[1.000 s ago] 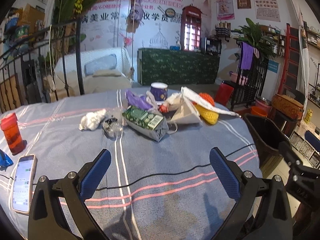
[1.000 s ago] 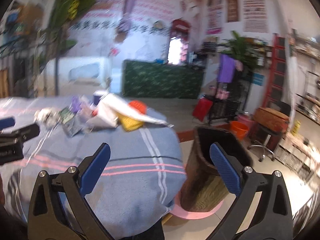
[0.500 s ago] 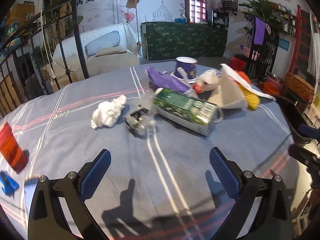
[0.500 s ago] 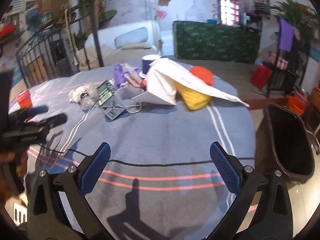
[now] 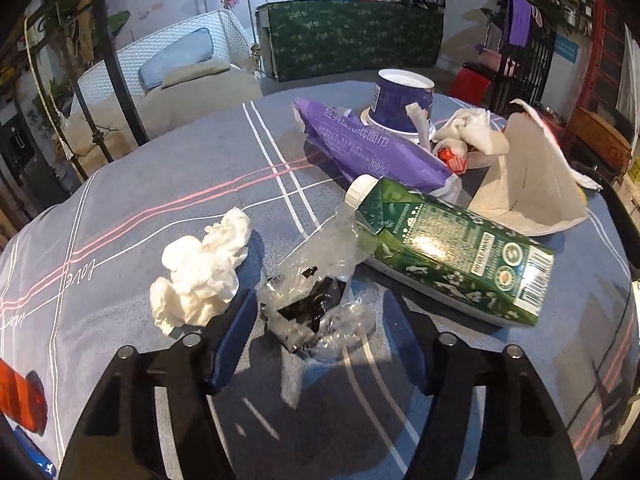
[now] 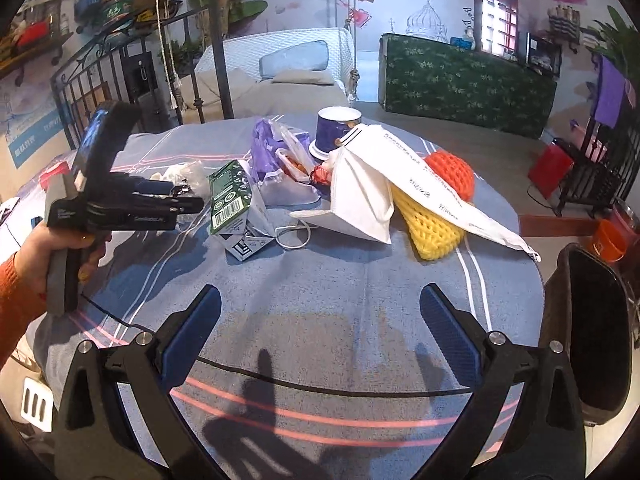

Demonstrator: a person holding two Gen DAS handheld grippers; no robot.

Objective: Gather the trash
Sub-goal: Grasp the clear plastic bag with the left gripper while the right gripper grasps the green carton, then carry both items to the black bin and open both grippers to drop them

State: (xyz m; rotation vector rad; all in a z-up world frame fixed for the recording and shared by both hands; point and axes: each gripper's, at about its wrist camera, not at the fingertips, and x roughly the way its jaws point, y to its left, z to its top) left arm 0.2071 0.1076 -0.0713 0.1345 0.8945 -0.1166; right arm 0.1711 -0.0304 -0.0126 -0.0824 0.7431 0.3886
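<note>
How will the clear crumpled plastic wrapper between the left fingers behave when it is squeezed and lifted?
The clear plastic wrapper looks thin and creased, so it probably crushes flat as the closing left gripper squeezes it. It seems very light. Its glossy film may slip, and loose flaps could dangle.

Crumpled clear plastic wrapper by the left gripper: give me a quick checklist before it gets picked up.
1. Crumpled clear plastic wrapper between the left gripper fingers: ok.
2. Jaws closing, pads pressing on it: cannot tell.
3. White crumpled tissue outside the fingers: ok, though close.
4. Green drink carton clear of the grasp: cannot tell, wrapper reaches its cap.
5. Right gripper empty, open: ok.
6. Dark waste bin beside the table, open: ok.
</note>
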